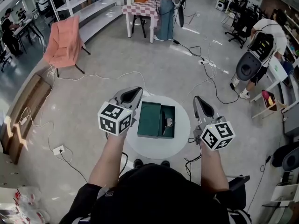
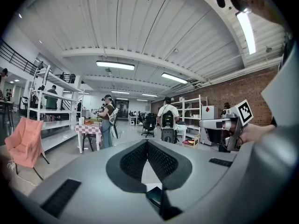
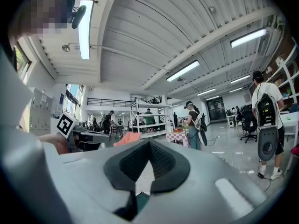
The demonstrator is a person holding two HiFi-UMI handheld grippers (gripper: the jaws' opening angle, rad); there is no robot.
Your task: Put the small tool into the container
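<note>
Green box: dark green rectangular container [image 1: 149, 119], lying open in the middle of the round white table [image 1: 140, 146]. The flat lid half is on the left and the darker tray half on the right.
What's in it: small silvery tool [image 1: 167, 122], sitting in the tray half close to the box's right wall.
Left gripper [image 1: 134, 94]: just beside the box's far-left corner and not touching it. Its jaws are pressed together with nothing between them.
Right gripper [image 1: 198, 100]: well off to the box's right, out past the table rim in the head view. Same deal, its jaws are pressed together on nothing.
Edges: white tabletop shows all round the box, and the widest strip is on the box's near side.
Room to move: the top of the box is uncovered, with neither gripper over it.
Floor: white cables [image 1: 93, 76] trail across the grey floor beyond the box's far-left side.
</note>
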